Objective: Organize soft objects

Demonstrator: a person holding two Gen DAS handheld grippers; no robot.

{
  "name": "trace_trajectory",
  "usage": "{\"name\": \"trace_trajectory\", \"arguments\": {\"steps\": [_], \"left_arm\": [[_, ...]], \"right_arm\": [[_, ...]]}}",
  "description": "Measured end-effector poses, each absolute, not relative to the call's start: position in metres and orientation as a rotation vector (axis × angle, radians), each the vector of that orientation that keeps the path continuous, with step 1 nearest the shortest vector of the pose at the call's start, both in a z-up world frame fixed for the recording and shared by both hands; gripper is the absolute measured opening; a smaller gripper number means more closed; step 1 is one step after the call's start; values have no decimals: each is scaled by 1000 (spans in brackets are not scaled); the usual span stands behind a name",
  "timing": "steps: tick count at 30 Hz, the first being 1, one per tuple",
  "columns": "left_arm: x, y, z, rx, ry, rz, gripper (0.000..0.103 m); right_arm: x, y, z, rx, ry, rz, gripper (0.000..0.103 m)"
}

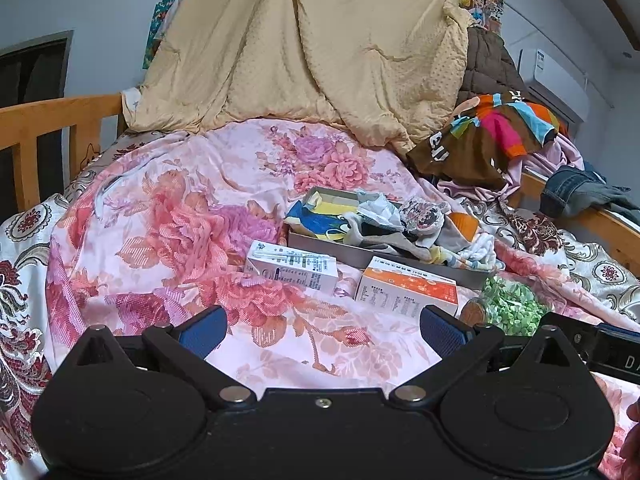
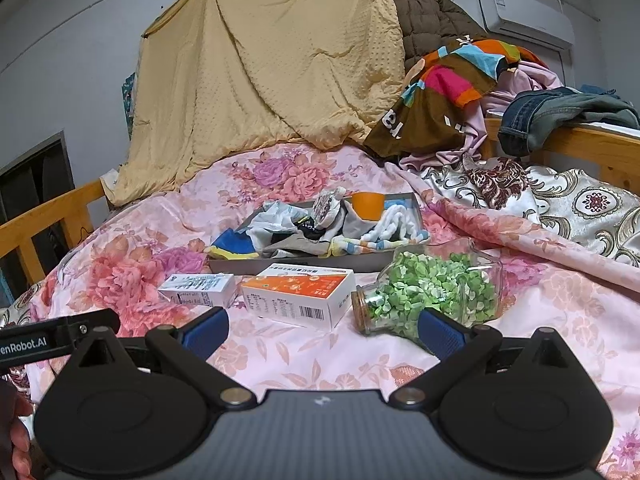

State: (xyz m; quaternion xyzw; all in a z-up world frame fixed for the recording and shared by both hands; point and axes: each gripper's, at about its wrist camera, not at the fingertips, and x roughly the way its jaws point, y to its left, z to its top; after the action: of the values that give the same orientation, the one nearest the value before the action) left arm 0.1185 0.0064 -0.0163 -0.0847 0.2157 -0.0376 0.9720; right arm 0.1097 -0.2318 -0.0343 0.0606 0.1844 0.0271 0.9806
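1. On the floral bedspread, at 12 o'clock from both grippers, we see a shallow grey tray heaped with soft socks.
2. We see the left gripper with its blue pads spread wide apart, nothing between them, only bedspread below.
3. We see the right gripper the same way: fingers wide apart, gripping nothing.
4. From the left wrist, the sock pile sits at about 1 o'clock, well beyond the fingertips, not touching them.
5. From the right wrist, the pile is at 12 o'clock, well apart from the fingers.
6. Between the tray and the fingers lie a white carton at 11 o'clock and an orange-and-white box at 12 o'clock, side by side.
7. A glass jar of green bits lies tipped over at 1 o'clock, its cork end just beside the box; the right gripper's right pad overlaps it in view, contact we cannot tell.
8. At 12 o'clock far back hangs a tan quilt; a clothes heap at 2 o'clock.
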Motion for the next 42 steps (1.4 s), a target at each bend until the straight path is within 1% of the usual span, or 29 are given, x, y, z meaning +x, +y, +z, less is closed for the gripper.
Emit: {"name": "trace_trajectory", "arguments": {"steps": [42], "left_arm": [[114,7,-23,-165,455,-58,102]], "right_arm": [[109,-231,-34,119,371,60,103]]}}
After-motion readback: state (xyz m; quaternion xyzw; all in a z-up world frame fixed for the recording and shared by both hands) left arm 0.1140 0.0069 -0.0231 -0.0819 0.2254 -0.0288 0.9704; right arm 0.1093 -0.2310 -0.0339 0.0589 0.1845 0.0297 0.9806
